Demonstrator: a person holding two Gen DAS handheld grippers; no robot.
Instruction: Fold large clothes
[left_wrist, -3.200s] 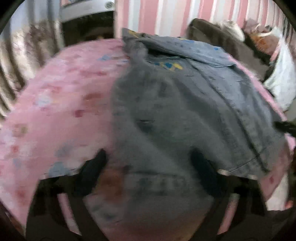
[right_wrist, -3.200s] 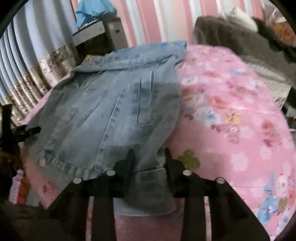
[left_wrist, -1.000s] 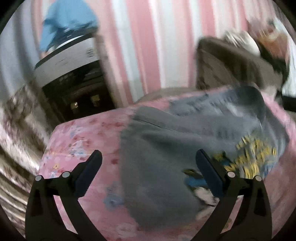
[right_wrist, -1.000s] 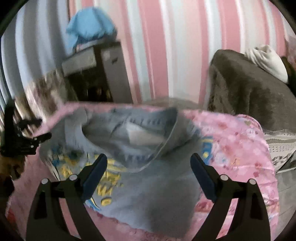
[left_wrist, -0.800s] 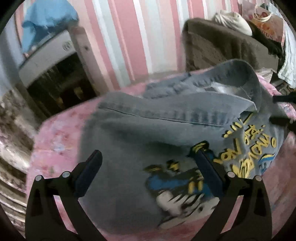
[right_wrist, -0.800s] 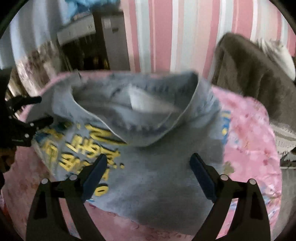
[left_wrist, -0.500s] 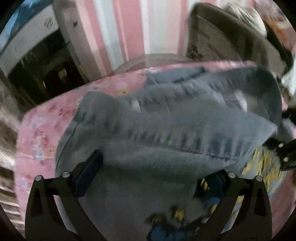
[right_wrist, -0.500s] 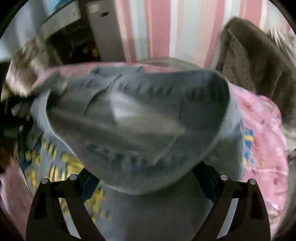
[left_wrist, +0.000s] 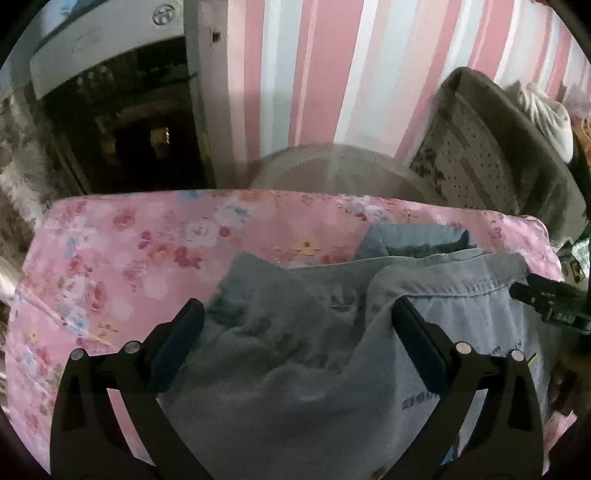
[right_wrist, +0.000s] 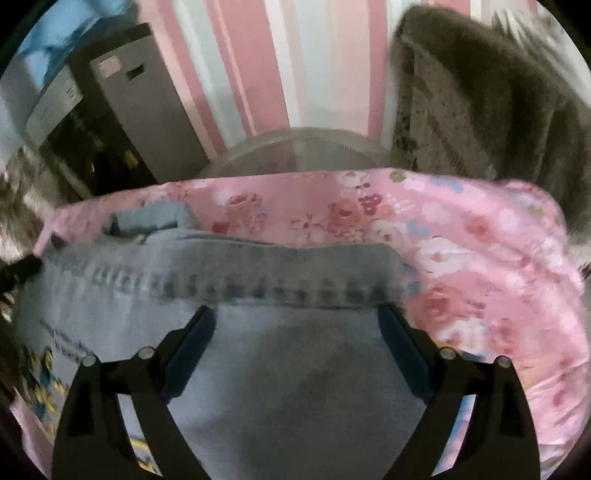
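Note:
A light blue denim jacket (left_wrist: 317, 325) lies folded on a pink flowered table cover (left_wrist: 122, 258). Its stitched fold edge runs across the right wrist view (right_wrist: 236, 280), with a yellow print showing at the lower left (right_wrist: 48, 373). My left gripper (left_wrist: 295, 317) is open, its jaws wide apart just above the jacket's left part. My right gripper (right_wrist: 297, 319) is open too, over the jacket's right part near the stitched edge. The right gripper's black tip shows at the right of the left wrist view (left_wrist: 546, 299).
A pink and white striped wall (left_wrist: 314, 74) stands behind the table. A dark cabinet (left_wrist: 122, 122) is at the back left, a brown-covered chair (left_wrist: 498, 147) at the back right, a round grey stool (right_wrist: 295, 151) just beyond the far edge.
Both grippers let go of the jacket's hem after carrying it over to the far side, and have since dropped low over the folded jacket. The collar now lies flat.

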